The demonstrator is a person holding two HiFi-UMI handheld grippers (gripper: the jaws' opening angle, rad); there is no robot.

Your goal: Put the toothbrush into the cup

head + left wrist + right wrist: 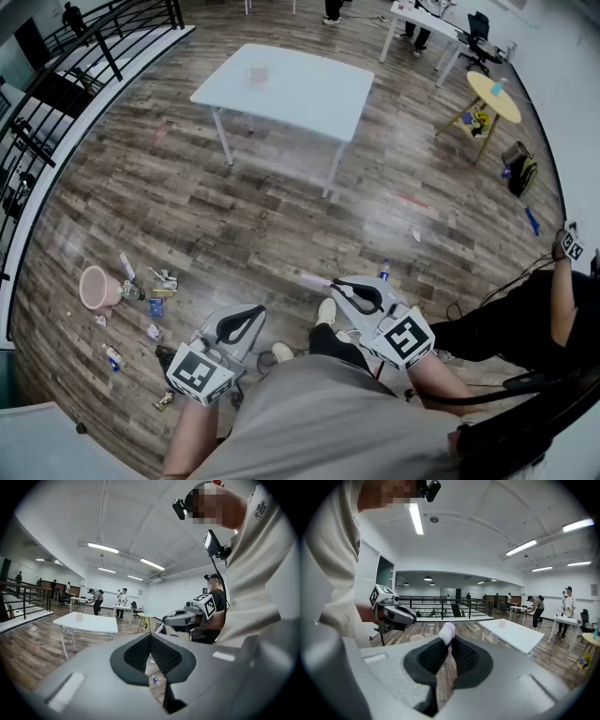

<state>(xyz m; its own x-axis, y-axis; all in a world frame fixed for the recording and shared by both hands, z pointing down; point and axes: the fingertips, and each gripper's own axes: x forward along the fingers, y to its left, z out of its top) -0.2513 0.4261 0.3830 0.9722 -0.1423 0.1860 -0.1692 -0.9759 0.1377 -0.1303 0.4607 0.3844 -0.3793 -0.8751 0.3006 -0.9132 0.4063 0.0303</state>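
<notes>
My right gripper (349,288) (449,643) is shut on a pale pink-white toothbrush (314,279). Its end (447,632) sticks out above the closed pads in the right gripper view. My left gripper (246,319) (151,636) is shut with nothing between its pads. Both are held level in front of my body, above the wooden floor. The cup (258,73) stands on a white table (309,103) several steps ahead. It also shows as a small cup (502,623) in the right gripper view and as a small cup (79,616) in the left gripper view.
A pink bucket (94,286) and several small scattered items (155,305) lie on the floor at my left. A bottle (384,270) lies near my right gripper. A person in black (525,323) is at my right. A railing (56,84) runs along the left; a yellow round table (494,96) stands far right.
</notes>
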